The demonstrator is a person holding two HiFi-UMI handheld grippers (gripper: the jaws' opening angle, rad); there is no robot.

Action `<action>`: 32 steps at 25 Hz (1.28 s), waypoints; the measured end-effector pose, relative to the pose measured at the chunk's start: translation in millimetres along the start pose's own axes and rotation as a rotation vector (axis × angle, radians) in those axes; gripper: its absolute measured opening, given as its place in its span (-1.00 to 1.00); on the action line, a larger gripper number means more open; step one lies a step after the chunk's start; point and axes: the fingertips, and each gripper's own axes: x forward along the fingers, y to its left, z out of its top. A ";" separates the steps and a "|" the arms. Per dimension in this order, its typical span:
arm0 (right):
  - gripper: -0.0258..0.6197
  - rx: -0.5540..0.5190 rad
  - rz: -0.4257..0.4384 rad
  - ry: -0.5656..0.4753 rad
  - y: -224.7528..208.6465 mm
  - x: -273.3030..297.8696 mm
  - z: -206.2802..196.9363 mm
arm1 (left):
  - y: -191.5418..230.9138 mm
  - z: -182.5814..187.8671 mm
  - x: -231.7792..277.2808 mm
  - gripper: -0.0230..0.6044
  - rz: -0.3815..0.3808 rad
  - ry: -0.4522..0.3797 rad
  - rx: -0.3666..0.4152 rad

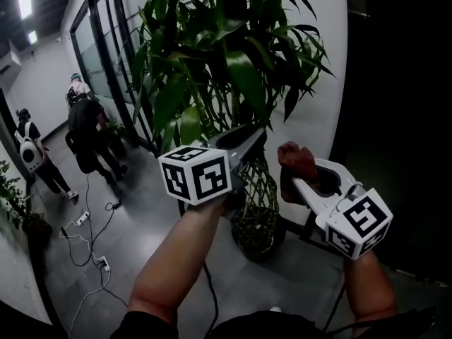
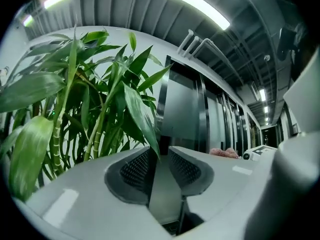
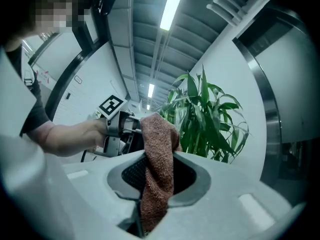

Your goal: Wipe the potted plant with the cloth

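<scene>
The potted plant (image 1: 226,62) has long green leaves, braided stems and a round pot (image 1: 258,224) on the floor. My left gripper (image 1: 254,138) points up into the lower leaves, its marker cube toward me. In the left gripper view its jaws (image 2: 159,156) stand open, with the tip of one leaf (image 2: 142,116) hanging down into the gap; the pads do not press on it. My right gripper (image 1: 295,182) is just right of the plant, shut on a reddish-brown cloth (image 1: 296,159). The cloth (image 3: 159,164) sticks up from between the jaws (image 3: 159,179).
A white wall (image 1: 321,111) stands behind the plant, and a dark doorway (image 1: 402,104) is at the right. Glass partitions (image 1: 106,55) line the corridor on the left, where people (image 1: 88,129) stand. Cables and a power strip (image 1: 99,260) lie on the floor. Another plant (image 1: 18,203) is at far left.
</scene>
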 end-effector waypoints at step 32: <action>-0.70 0.012 0.125 -0.187 -52.1 123.4 103.0 | 52.2 -26.2 -7.5 -0.87 0.019 0.054 -0.067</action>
